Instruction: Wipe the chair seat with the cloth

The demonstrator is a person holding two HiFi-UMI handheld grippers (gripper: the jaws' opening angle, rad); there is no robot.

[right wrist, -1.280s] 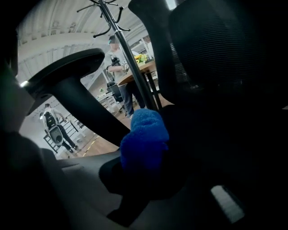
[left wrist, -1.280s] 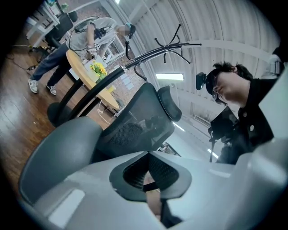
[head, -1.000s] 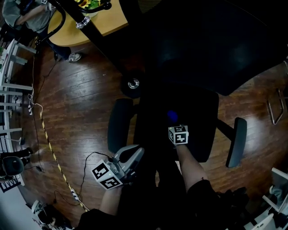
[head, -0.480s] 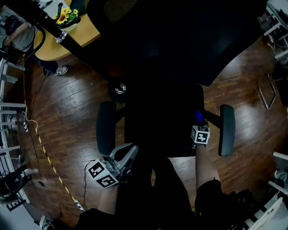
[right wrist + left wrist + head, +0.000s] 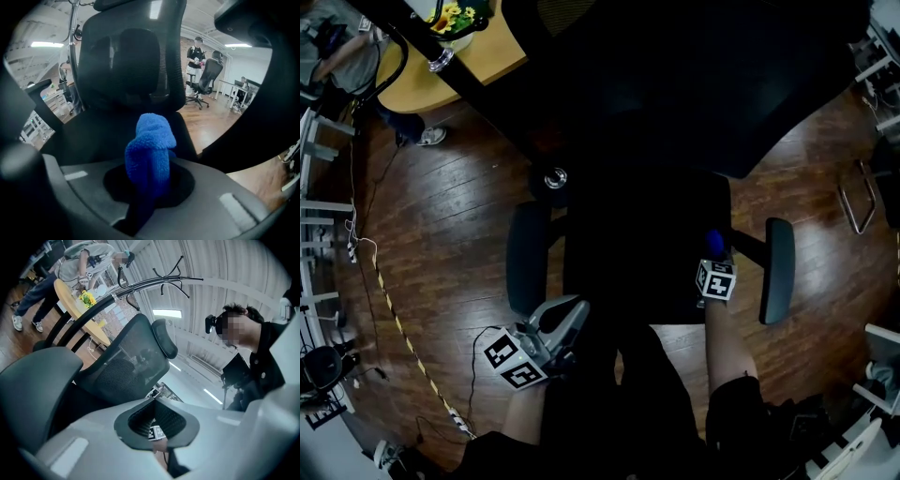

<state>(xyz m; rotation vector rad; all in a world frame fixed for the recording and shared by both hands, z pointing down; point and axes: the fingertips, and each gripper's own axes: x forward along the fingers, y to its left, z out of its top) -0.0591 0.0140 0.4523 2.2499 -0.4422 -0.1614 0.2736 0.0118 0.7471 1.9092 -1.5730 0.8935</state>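
A black office chair fills the head view, its seat (image 5: pixel 642 248) between a left armrest (image 5: pixel 528 258) and a right armrest (image 5: pixel 778 270). My right gripper (image 5: pixel 713 258) is at the seat's right edge, shut on a blue fluffy cloth (image 5: pixel 713 243). In the right gripper view the cloth (image 5: pixel 150 150) sticks up out of the right gripper (image 5: pixel 149 187), with the seat (image 5: pixel 93 136) and mesh backrest (image 5: pixel 131 56) behind it. My left gripper (image 5: pixel 567 321) hangs off the seat's front left corner. In its own view the left gripper (image 5: pixel 157 427) is shut and holds nothing.
A round wooden table (image 5: pixel 492 56) with flowers and a black coat-stand pole (image 5: pixel 441 58) stand at the far left. Cables and a yellow strip (image 5: pixel 398 314) run over the wooden floor on the left. A metal frame (image 5: pixel 853 197) stands at the right. A person (image 5: pixel 84 263) stands by the table.
My right gripper has carried the cloth from the middle of the seat to its right edge, beside the right armrest. The left gripper has stayed in place.
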